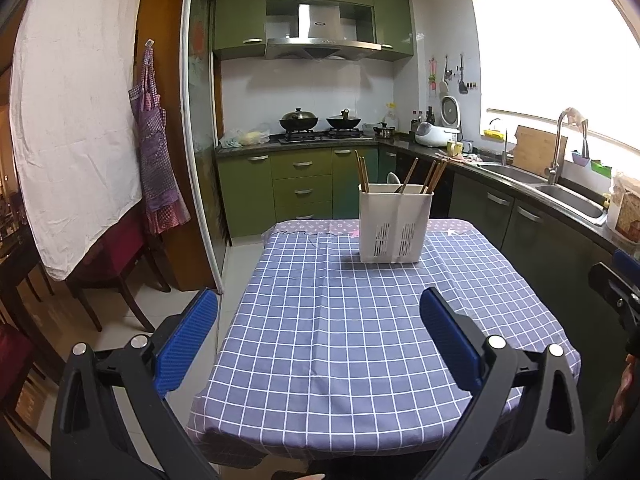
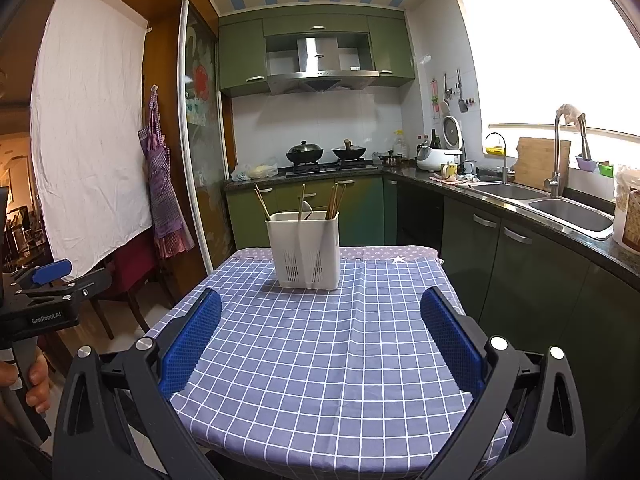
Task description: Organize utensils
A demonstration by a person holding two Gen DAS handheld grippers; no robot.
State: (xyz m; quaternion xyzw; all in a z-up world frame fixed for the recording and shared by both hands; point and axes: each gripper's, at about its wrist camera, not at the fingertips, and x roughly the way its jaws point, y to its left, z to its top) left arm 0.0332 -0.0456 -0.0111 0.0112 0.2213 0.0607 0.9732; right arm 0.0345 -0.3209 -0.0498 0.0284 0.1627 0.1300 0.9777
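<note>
White utensil holder (image 1: 395, 222) with chopsticks (image 1: 406, 179) stands on checked surface (image 1: 320, 320); left gripper (image 1: 319, 320) and right gripper (image 2: 321, 320) near it, fingers spread, empty

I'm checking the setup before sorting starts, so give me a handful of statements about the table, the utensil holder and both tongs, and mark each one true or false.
1. The white utensil holder stands upright on the checked tablecloth. True.
2. The left tongs are shut on a chopstick. False: they are open and hold nothing.
3. Wooden chopsticks stick up out of the holder. True.
4. The right tongs are open and empty. True.
5. Loose spoons lie scattered on the cloth in front of the holder. False: the cloth there is bare.
6. The holder sits at the near edge, between the fingers. False: it stands towards the far end of the table.
</note>
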